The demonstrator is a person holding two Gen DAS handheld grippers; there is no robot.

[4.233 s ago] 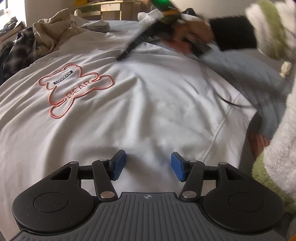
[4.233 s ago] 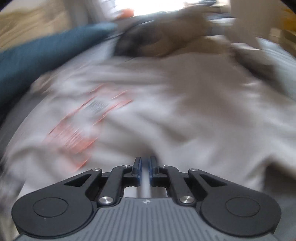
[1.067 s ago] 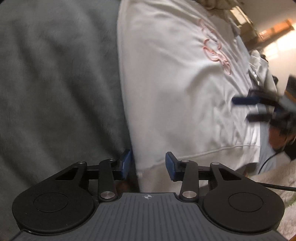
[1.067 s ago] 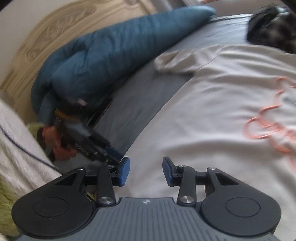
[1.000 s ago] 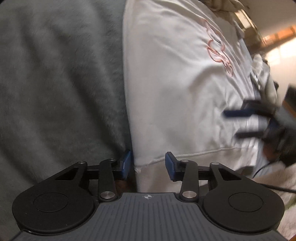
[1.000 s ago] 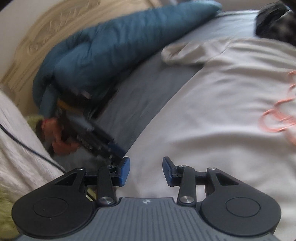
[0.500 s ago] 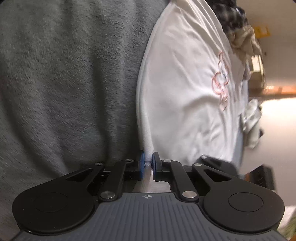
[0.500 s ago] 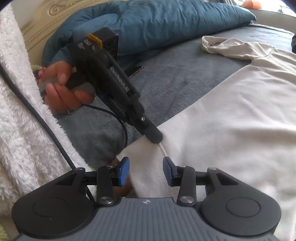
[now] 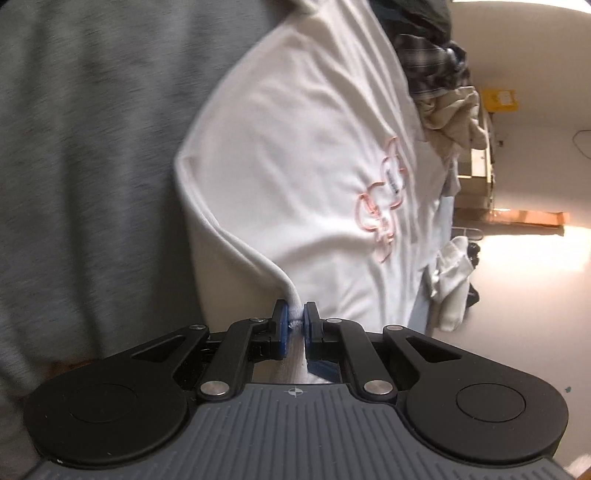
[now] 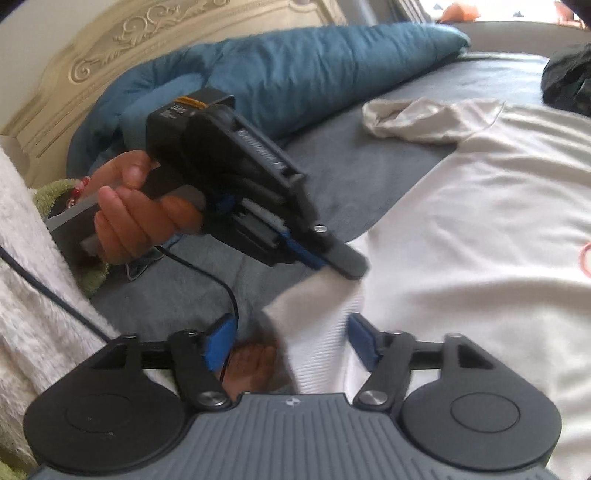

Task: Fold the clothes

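A grey fleecy bed [image 9: 81, 155] is covered by the white sweatshirt [image 9: 295, 155] mid-frame; its ribbed hem is pinched by the left tool [image 9: 294, 318]. The right tool [image 10: 291, 341] is spread wide around the hem corner.

Daylight enters from a blown-out window [image 10: 509, 9] at the top of the right wrist view and a glaring patch at the right of the left wrist view, while fisheye bending curves the edges and motion blur softens the grey blanket [image 9: 81, 155].
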